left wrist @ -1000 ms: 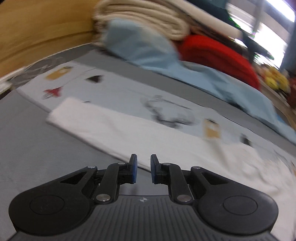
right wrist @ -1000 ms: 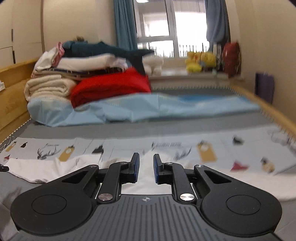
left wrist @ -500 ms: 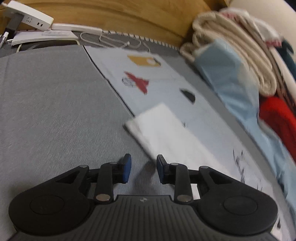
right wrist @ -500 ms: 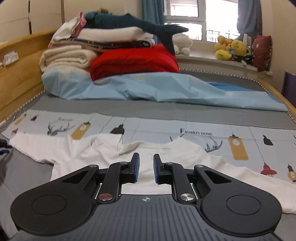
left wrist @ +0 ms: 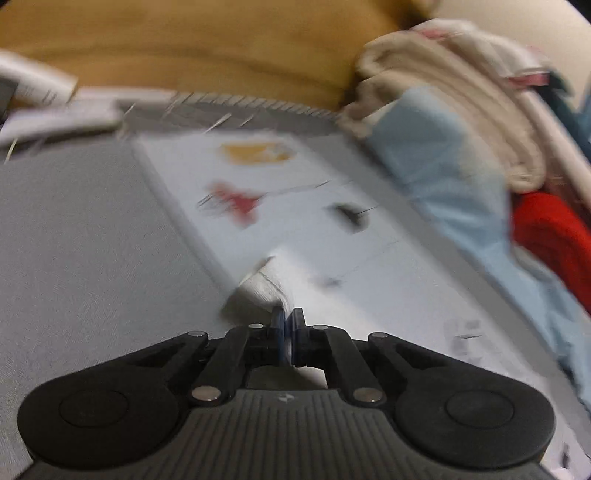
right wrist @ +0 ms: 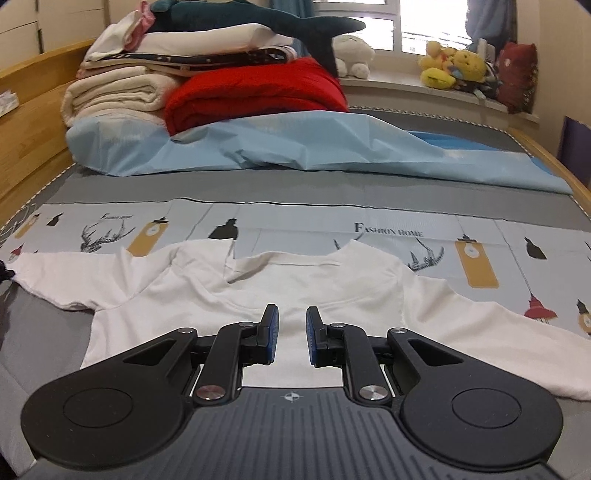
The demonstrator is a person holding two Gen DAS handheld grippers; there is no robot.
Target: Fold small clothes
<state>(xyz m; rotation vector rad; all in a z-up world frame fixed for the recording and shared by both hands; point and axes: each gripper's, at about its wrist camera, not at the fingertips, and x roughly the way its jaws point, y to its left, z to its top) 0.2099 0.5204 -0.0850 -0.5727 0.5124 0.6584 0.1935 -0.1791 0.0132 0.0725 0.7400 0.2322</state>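
Note:
A small white long-sleeved shirt [right wrist: 295, 291] lies spread on the printed cloth [right wrist: 369, 229] on the grey bed, collar away from me, sleeves out to both sides. My right gripper [right wrist: 291, 328] is open and empty, hovering over the shirt's chest. In the blurred left wrist view my left gripper [left wrist: 287, 325] is shut on the end of the shirt's left sleeve [left wrist: 266, 284], which bunches up just ahead of the fingers. That sleeve end shows in the right wrist view [right wrist: 22, 266] at the far left.
A stack of folded blankets [right wrist: 122, 96], a red quilt [right wrist: 255, 92] and a plush shark [right wrist: 258, 22] sit at the back on a light blue sheet [right wrist: 295, 144]. Wooden bed rails [right wrist: 26, 136] run along both sides. Plush toys [right wrist: 454, 66] line the window sill.
My left gripper has closed on the sleeve end, which was lying flat ahead of open fingers half a second ago. My right gripper has moved closer over the shirt and opened wider.

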